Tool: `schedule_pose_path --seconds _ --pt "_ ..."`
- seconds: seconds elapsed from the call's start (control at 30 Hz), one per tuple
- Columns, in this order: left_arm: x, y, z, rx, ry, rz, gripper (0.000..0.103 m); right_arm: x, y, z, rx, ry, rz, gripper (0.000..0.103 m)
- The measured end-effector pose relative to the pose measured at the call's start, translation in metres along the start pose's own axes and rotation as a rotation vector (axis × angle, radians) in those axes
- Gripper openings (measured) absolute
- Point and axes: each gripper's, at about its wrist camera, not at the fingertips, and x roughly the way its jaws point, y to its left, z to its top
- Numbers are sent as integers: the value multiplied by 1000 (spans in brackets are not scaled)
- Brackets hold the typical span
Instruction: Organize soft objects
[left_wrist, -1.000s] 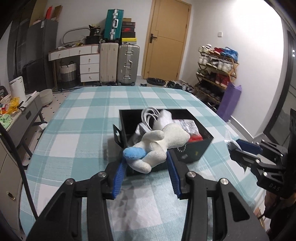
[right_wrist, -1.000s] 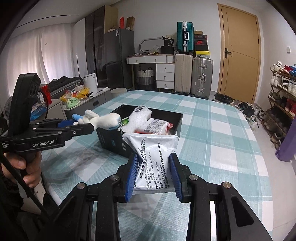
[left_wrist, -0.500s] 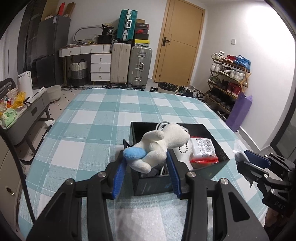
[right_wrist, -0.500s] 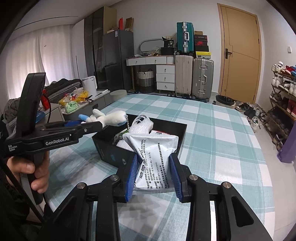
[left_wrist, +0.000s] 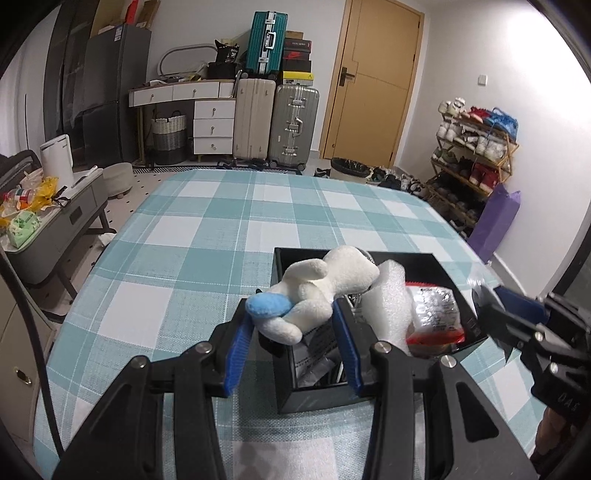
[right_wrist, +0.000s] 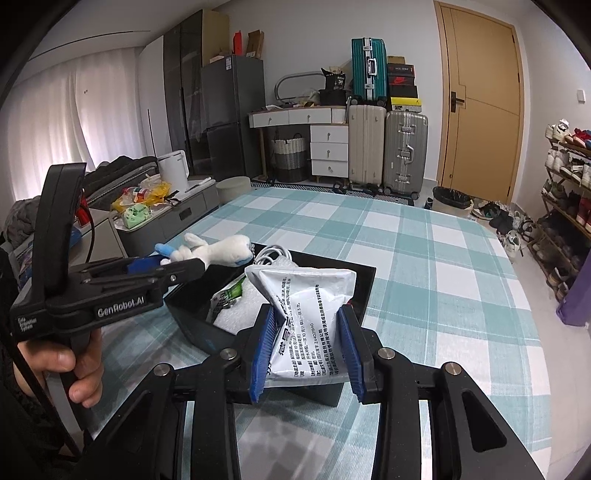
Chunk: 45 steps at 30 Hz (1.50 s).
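My left wrist view looks along its fingers, close above the black box (left_wrist: 369, 400), toward the door (left_wrist: 369, 81). My right wrist view faces likewise from the box's right. Both share box, checked table (right_wrist: 424, 240), suitcases (right_wrist: 404, 147).

Black box (right_wrist: 364, 275) as landmark. Near wall hidden behind white pouch (right_wrist: 310, 321) in right wrist view; box floor buried under contents. Pouch print too small to read. Plush toy (left_wrist: 317, 291) lower body hidden between left gripper (left_wrist: 293, 343) pads. Right gripper (left_wrist: 517, 317) body cut by frame edge, right of box.
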Motion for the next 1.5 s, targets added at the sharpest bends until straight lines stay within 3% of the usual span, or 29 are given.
schedule_pose_path --seconds 0.17,0.5,0.67,0.73,0.77,0.87,0.93,1.0,1.1,1.37,1.5 --pt "3 -7 1 30 0 36 43 14 -1 5 -14 15 -9 35" --pt "14 -14 -4 64 87 -7 45 34 -8 16 -16 33 -4 35" --pt "6 -11 -3 50 91 -74 65 45 -8 20 -23 47 -4 35" --pt "4 -11 -3 57 88 -73 71 49 -10 21 -18 49 -3 35" --pt "2 -11 -3 60 82 -65 80 51 -11 21 -15 51 -3 35" --pt "-3 -7 -2 54 54 -67 86 58 -14 23 -15 58 -7 37" --pt "-3 -4 -2 45 54 -71 90 62 -16 24 -16 64 -7 42" --pt "-4 -1 -2 43 46 -73 93 62 -16 24 -18 64 5 57" --pt "-5 5 -3 42 37 -81 94 54 -17 22 -21 38 6 71" --pt "-14 13 -9 42 -20 -92 98 22 -15 8 -12 -21 19 99" --pt "-20 8 -14 80 -45 -91 102 4 -9 0 -16 -68 35 102"
